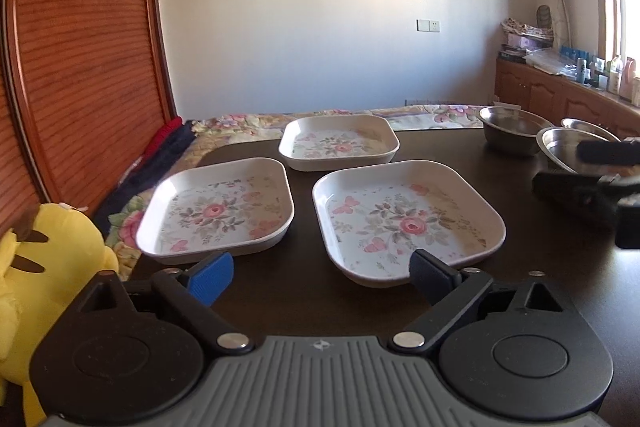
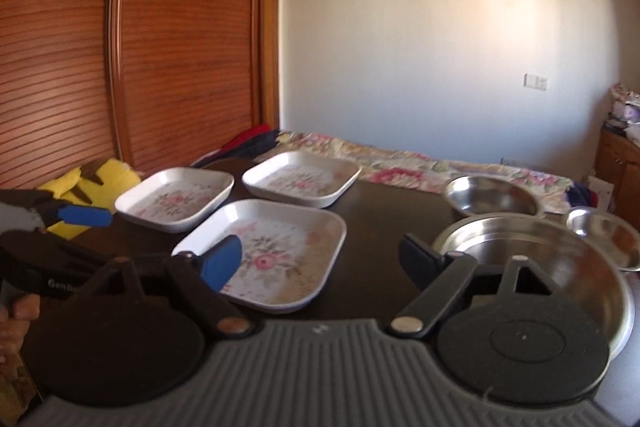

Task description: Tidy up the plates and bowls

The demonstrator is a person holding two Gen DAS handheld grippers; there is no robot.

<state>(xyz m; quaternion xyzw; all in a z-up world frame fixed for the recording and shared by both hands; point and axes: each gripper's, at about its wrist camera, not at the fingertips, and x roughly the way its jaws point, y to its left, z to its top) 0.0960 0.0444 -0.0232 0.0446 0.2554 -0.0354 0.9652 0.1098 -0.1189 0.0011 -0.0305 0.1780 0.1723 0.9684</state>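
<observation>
Dark wood tabletop [image 1: 320, 307] fills the middle of the room, with a flowered bedspread [image 1: 248, 125] behind it, a slatted wooden wardrobe [image 1: 80, 47] to the left and a pale wall beyond. Three square floral plates sit apart from one another on the table: the near right plate [image 1: 404, 219], the near left plate [image 1: 218, 209] and the far plate [image 1: 340, 143]. Off to the right stand three steel bowls: a large bowl [image 2: 532, 251] closest, a deeper bowl [image 2: 494, 195] behind it, and a small bowl [image 2: 604, 231] at the edge. The left gripper [image 1: 320, 275] hovers low, its jaws spread wide and empty, the right finger just at the near right plate's front rim. The right gripper [image 2: 320, 259] is likewise wide and holding nothing, between that plate and the large bowl. A yellow plush toy [image 1: 44, 267] leans at the table's left corner.
</observation>
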